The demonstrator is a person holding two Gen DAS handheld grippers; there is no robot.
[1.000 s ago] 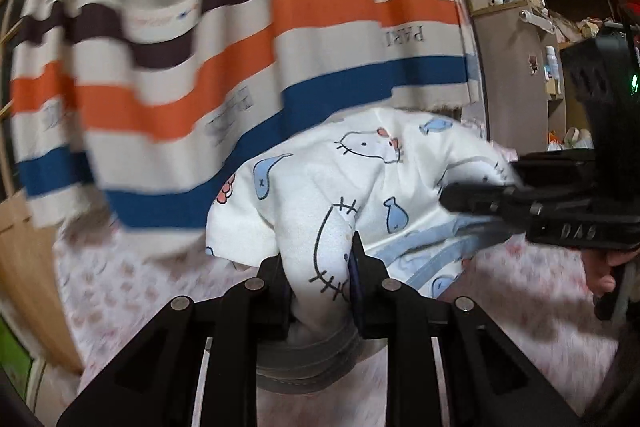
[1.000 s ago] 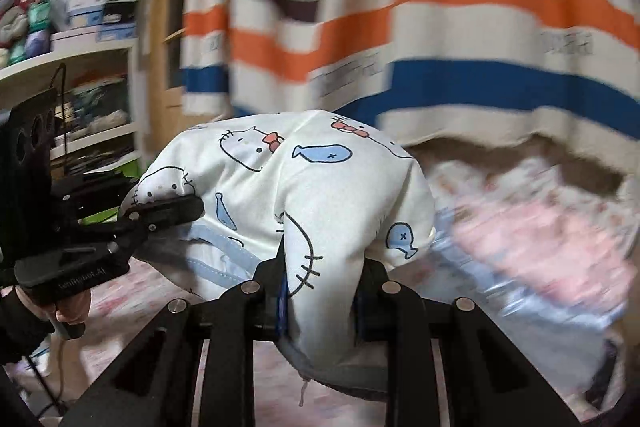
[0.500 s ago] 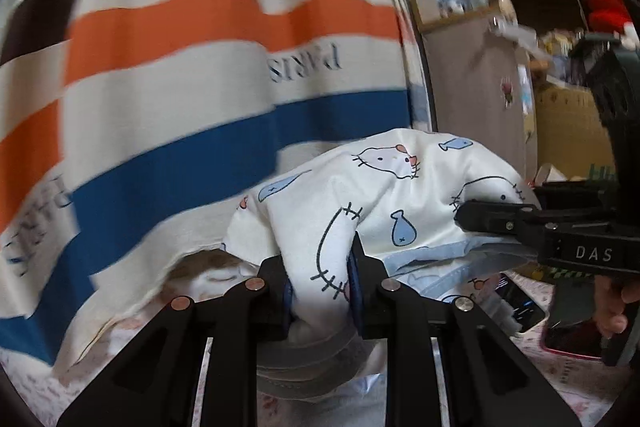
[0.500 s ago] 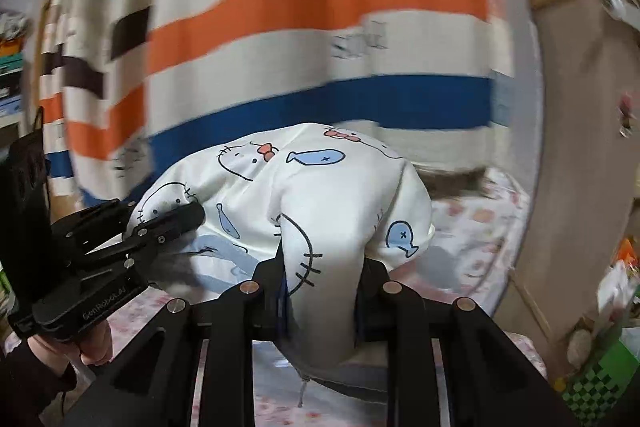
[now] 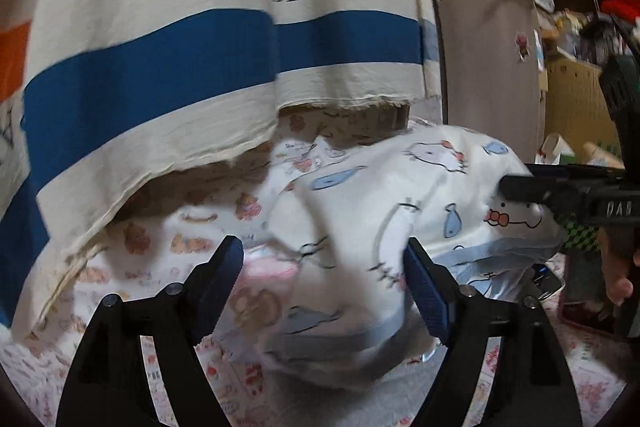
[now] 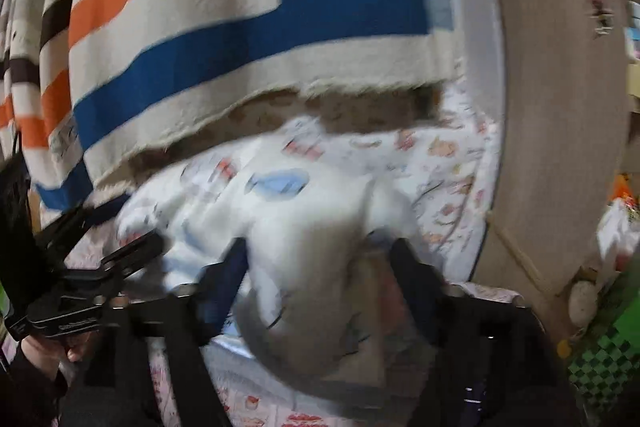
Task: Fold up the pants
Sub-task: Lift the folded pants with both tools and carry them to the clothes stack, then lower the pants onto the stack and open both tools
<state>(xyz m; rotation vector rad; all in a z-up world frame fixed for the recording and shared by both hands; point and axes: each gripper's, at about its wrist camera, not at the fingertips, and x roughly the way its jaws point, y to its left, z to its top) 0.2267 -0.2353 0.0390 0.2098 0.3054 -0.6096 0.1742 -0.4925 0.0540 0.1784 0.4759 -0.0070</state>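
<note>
The white pants (image 5: 400,195), printed with cats and blue fish, slump in a heap on the printed bedsheet (image 5: 180,239). In the left wrist view my left gripper (image 5: 322,255) has its jaws opening wide; a fold of the pants lies loose between the pads, with none of them pressing on it. My right gripper (image 5: 520,187) reaches in from the right over the waistband side. In the blurred right wrist view the right gripper (image 6: 318,255) is also opening, and the bunched pants (image 6: 304,227) sag between its fingers. The left gripper (image 6: 132,255) shows at the left.
A striped cloth (image 5: 160,67) in orange, blue and brown hangs just behind the bed. A beige cabinet (image 5: 488,67) stands at the right, with cluttered shelves beyond it. A phone (image 5: 548,279) lies on the sheet near the right hand. A green checkered item (image 6: 600,359) sits low right.
Both grippers carried the pants sideways and slightly down toward the striped cloth and cabinet, then spread their jaws. The pinched folds have slipped free and the pants sag onto the sheet.
</note>
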